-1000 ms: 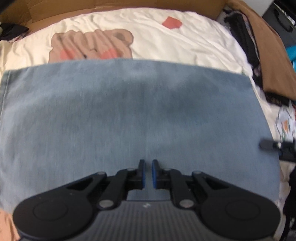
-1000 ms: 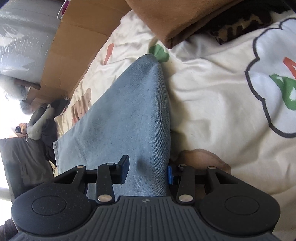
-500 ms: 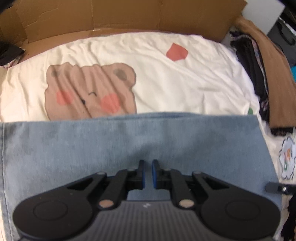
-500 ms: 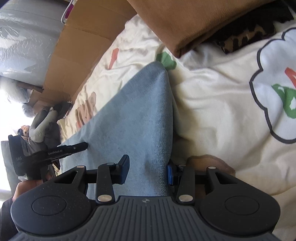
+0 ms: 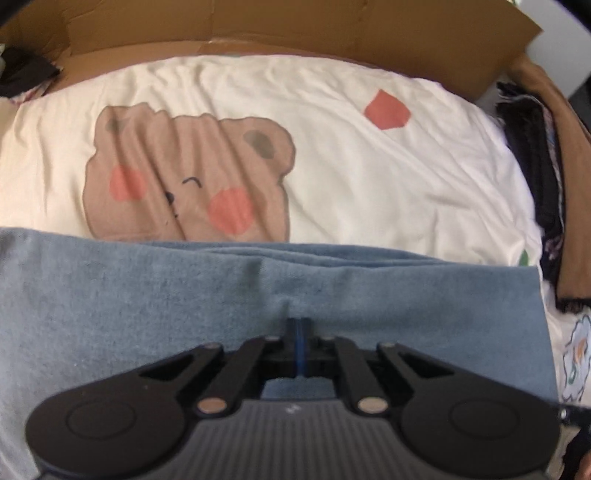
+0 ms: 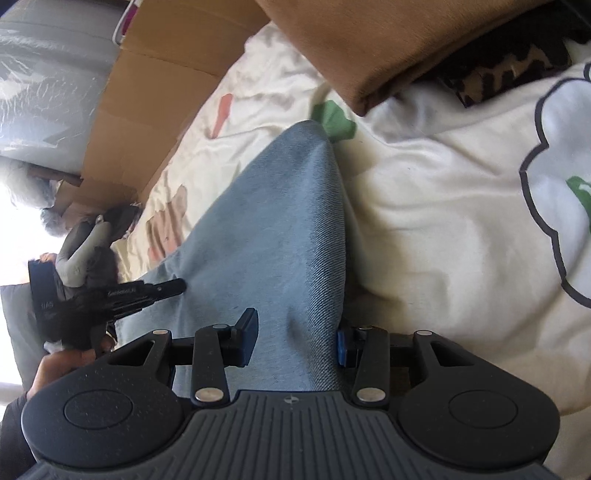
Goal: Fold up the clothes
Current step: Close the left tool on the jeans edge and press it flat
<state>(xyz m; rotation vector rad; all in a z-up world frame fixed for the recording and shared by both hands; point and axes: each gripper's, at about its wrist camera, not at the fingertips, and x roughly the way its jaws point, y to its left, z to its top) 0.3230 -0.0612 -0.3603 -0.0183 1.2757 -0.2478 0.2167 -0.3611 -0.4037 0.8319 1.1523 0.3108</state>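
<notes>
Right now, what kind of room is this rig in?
Probably a bedroom: the blue denim garment lies on a bed sheet printed with a cartoon bear. More folded clothes, a brown piece on top, are stacked alongside, and flattened cardboard stands behind the bed.

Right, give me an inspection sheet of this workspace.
Surface: cream sheet with bear print, wrinkled.
Job's things: blue denim garment, folded over in layers along its far edge.
Clutter: brown cloth on leopard-print fabric, beside the denim's corner.
Grippers: left gripper shut, pinching the denim; right gripper part open, astride the denim's edge.
Cables: nothing seen.
Surroundings: cardboard along the sheet's far side.
</notes>
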